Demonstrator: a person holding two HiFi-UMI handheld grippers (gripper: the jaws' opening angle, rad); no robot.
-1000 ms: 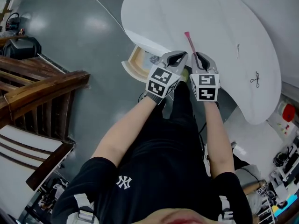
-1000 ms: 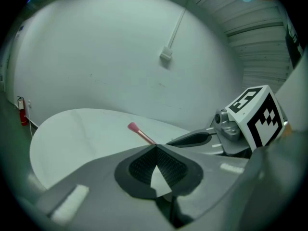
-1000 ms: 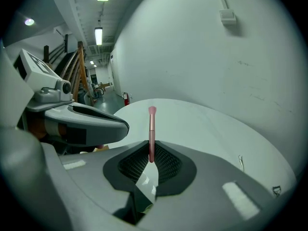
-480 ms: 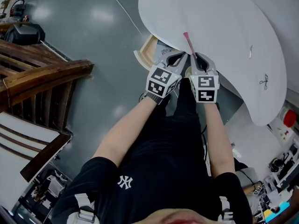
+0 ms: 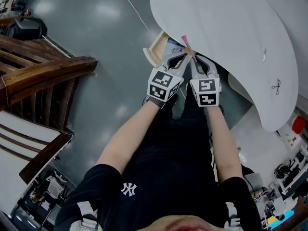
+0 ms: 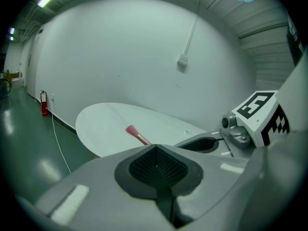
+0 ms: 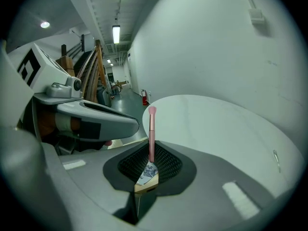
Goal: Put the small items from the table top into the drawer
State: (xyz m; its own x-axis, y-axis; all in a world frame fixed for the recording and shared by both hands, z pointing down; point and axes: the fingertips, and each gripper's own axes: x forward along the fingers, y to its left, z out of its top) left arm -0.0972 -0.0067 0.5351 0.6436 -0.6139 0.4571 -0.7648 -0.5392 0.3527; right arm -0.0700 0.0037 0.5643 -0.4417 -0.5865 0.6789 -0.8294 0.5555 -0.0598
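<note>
My right gripper (image 5: 194, 60) is shut on the lower end of a thin pink brush (image 5: 186, 44), and the brush head sticks out forward past the jaws. In the right gripper view the brush (image 7: 152, 131) stands up from the shut pads of that gripper (image 7: 150, 166). Below it is the open wooden drawer (image 5: 153, 53), pulled out from under the white round table (image 5: 231, 28). My left gripper (image 5: 179, 57) hangs close beside the right one, shut with nothing in it (image 6: 156, 171). A small clip (image 5: 264, 55) and small scissors (image 5: 276, 86) lie on the table's right part.
Dark wooden furniture (image 5: 43, 76) stands at the left on the grey floor. A white cable (image 5: 134, 11) runs across the floor toward the table. A red extinguisher (image 5: 298, 124) and cluttered shelves are at the far right. The person's legs fill the middle foreground.
Both grippers have moved left along the table's edge with the brush, from over the table top to over the open drawer. Both have stayed shut.
</note>
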